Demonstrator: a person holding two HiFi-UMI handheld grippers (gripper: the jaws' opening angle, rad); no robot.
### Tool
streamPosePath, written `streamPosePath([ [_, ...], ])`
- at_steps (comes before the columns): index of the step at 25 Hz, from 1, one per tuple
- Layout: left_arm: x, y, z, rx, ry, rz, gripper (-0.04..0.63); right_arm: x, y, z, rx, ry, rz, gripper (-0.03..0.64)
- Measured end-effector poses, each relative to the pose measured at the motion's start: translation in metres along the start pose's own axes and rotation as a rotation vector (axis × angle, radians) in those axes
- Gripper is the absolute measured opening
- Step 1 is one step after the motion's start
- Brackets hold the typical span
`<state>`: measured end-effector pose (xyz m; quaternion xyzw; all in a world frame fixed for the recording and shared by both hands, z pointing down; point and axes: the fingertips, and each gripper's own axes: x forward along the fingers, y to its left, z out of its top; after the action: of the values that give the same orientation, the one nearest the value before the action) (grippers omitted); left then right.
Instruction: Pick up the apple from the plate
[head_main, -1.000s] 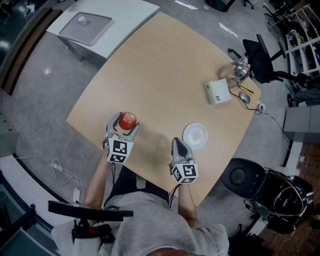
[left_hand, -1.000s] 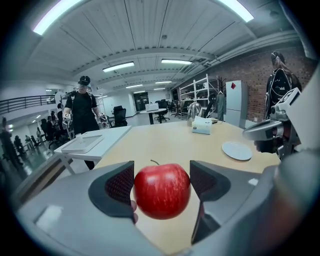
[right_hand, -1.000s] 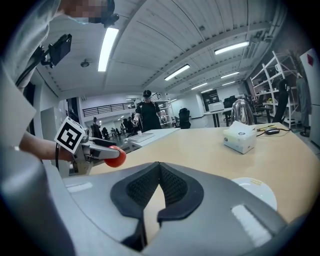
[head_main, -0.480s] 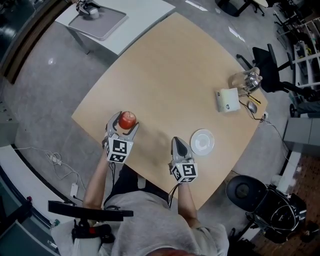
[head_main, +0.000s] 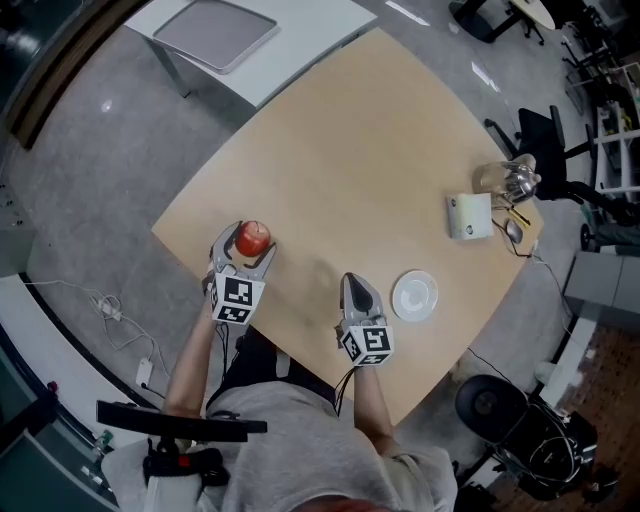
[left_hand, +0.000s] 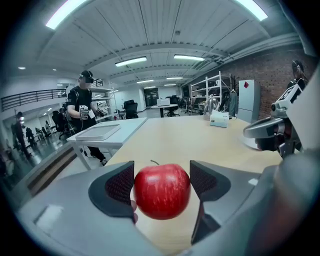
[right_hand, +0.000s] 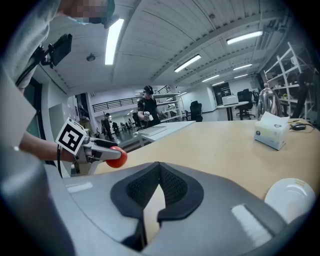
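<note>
Holds the apple (head_main: 253, 238) clamped between both pads of the left gripper (left_hand: 161, 181), off the plate, over the counter's (head_main: 350, 150) near left edge. Carries the right gripper (head_main: 357, 283) alongside, jaws pressed together. Shows the white plate (head_main: 414, 296) just beyond it by the right edge, and a tissue box (head_main: 470, 216) farther toward the right corner.

Your head camera looks steeply down over the table (head_main: 340, 150). Your 2 gripper cameras sit low, facing across it; all 3 share the apple (head_main: 253, 238).
</note>
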<state>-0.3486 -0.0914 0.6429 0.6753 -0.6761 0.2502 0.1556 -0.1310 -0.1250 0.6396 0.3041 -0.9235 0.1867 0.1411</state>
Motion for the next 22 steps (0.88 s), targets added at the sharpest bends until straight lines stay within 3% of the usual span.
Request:
streamPosePath([
  [22, 0.022, 0.048, -0.054, -0.064, 0.070, 0.030, 0.371, 0.059, 0.020, -0.015, -0.011, 0.069, 0.053, 0.006],
])
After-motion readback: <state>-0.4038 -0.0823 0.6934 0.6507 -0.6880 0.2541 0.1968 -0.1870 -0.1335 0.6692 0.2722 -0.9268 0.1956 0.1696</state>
